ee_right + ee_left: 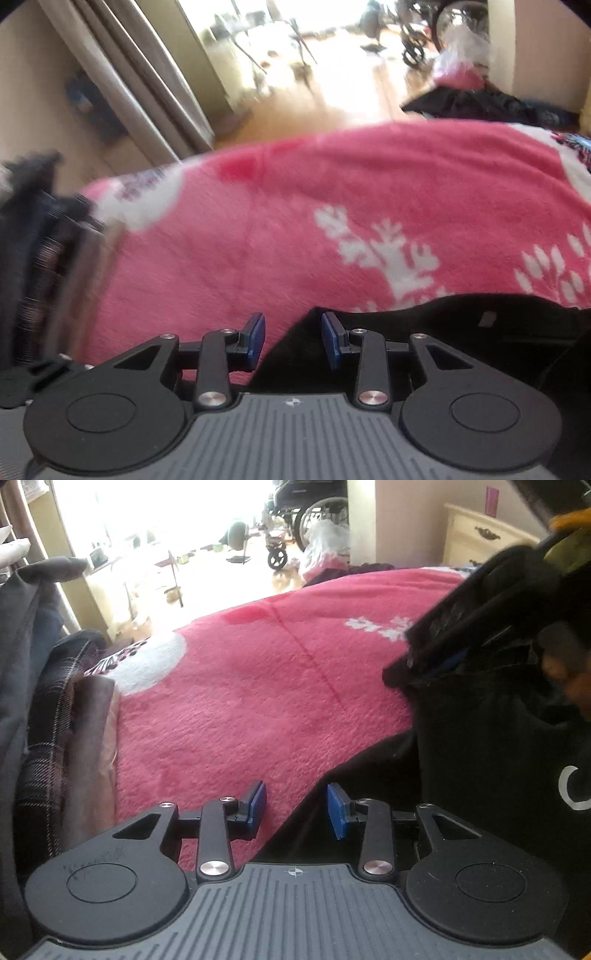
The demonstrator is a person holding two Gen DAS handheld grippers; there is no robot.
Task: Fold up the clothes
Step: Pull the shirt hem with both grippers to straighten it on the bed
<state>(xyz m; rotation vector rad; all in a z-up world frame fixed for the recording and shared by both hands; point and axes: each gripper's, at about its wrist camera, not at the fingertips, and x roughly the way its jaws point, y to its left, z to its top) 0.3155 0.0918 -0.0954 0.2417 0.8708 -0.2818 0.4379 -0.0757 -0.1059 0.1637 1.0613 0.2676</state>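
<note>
A black garment lies on the pink blanket of a bed, its edge running diagonally past my left gripper. That gripper is open, its blue pads apart over the garment's edge and pressing on nothing. My right gripper shows blurred above the garment at the upper right, held by a hand. In the right wrist view the right gripper is open above a corner of the black garment, with the pink blanket beyond.
A pile of plaid and grey clothes sits at the bed's left edge, also visible as a blurred pile of clothes. Dark clothes lie at the far side. A cream dresser, a wheelchair and curtains stand beyond the bed.
</note>
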